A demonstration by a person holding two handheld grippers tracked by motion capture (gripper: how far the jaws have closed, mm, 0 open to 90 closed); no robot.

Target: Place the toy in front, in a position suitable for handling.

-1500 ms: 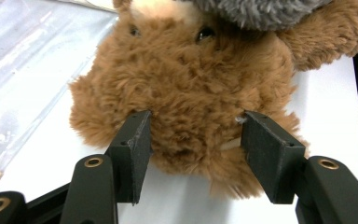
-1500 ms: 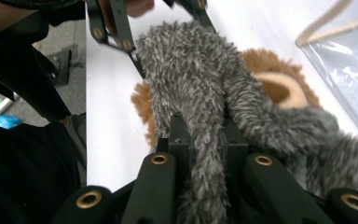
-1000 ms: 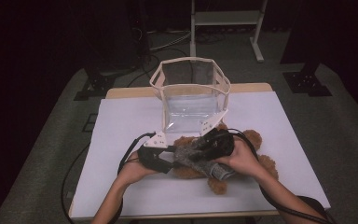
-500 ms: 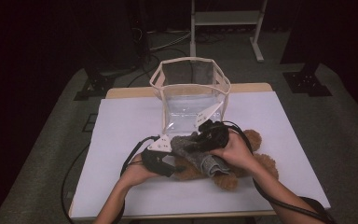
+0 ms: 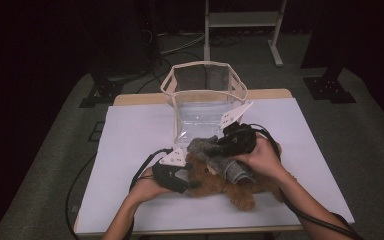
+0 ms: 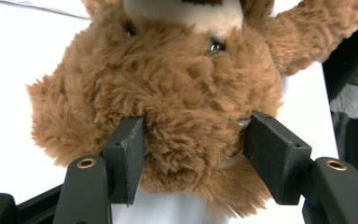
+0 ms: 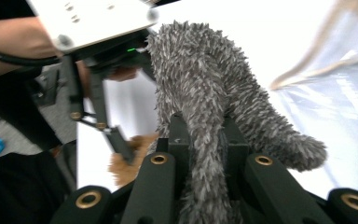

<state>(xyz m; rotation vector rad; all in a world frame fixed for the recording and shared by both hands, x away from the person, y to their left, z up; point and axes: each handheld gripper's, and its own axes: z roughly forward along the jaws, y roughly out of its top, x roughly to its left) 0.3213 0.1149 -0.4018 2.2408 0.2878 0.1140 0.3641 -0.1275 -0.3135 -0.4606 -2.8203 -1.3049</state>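
On the white bench [image 5: 130,150], my left claw [image 6: 193,154] pins the teddy bear [image 6: 168,93] by its head, steadying it, while my right claw [image 7: 200,154], clamped on the grey fuzzy garment [image 7: 205,84], lifts it clear above the bear.

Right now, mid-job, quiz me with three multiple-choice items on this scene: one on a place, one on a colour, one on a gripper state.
1. Where does the clear bin stand?
A. at the table's far edge, beyond the teddy bear
B. on the floor
C. at the near edge, by the person

2. What colour is the fuzzy garment?
A. red
B. grey
C. yellow

3. How does the left gripper stand?
A. wide open in the air
B. clamped on the bin
C. jaws pressed into the teddy bear from both sides

Answers: 1 A, high view shows it behind the bear. 2 B, right gripper view shows grey pile. 3 C, fur bulges between its jaws.
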